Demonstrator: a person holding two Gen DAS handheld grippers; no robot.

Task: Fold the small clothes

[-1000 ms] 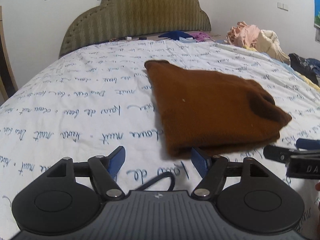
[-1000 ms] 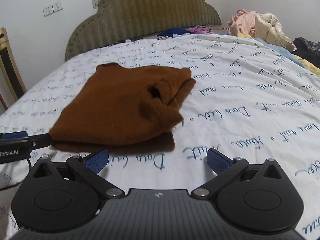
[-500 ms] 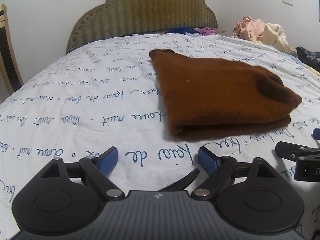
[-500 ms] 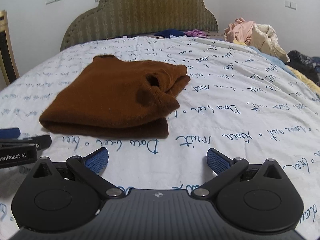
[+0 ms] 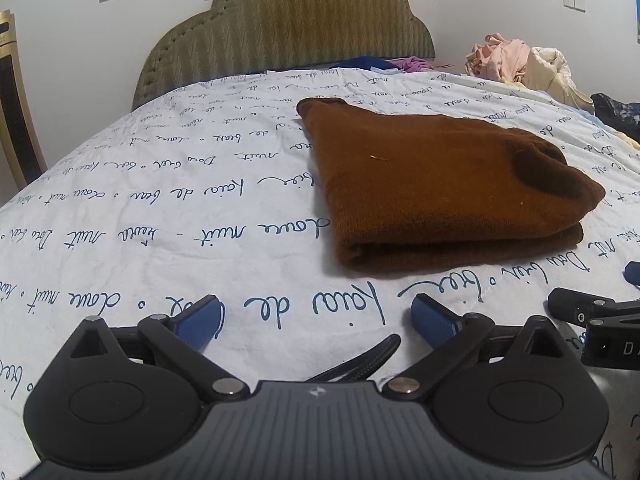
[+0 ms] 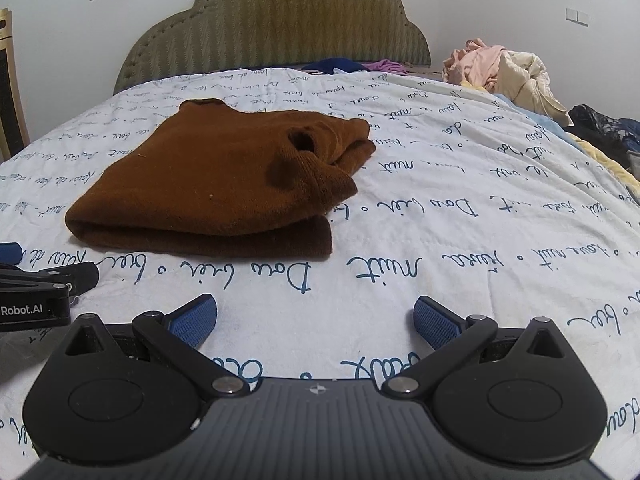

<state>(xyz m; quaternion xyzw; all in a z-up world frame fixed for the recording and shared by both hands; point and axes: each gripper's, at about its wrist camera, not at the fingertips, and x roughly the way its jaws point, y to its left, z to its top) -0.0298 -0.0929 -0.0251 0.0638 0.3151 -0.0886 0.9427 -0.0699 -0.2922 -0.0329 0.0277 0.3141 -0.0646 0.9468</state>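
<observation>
A brown knitted garment (image 5: 432, 184) lies folded flat on the white bedspread with blue script (image 5: 160, 208); it also shows in the right wrist view (image 6: 224, 184). My left gripper (image 5: 316, 320) is open and empty, hovering just short of the garment's near folded edge. My right gripper (image 6: 316, 320) is open and empty, near the garment's front right corner. Each gripper's tip shows at the edge of the other's view: the right one (image 5: 584, 312), the left one (image 6: 52, 280).
A padded olive headboard (image 5: 288, 28) stands at the far end. A heap of pink and cream clothes (image 6: 504, 72) and dark clothes (image 6: 604, 132) lie at the bed's right side. Blue and purple items (image 6: 352, 66) lie by the headboard.
Both grippers have let go of the folded garment's near edge and pulled back toward me, jaws wide open. The garment stays folded on the bed.
</observation>
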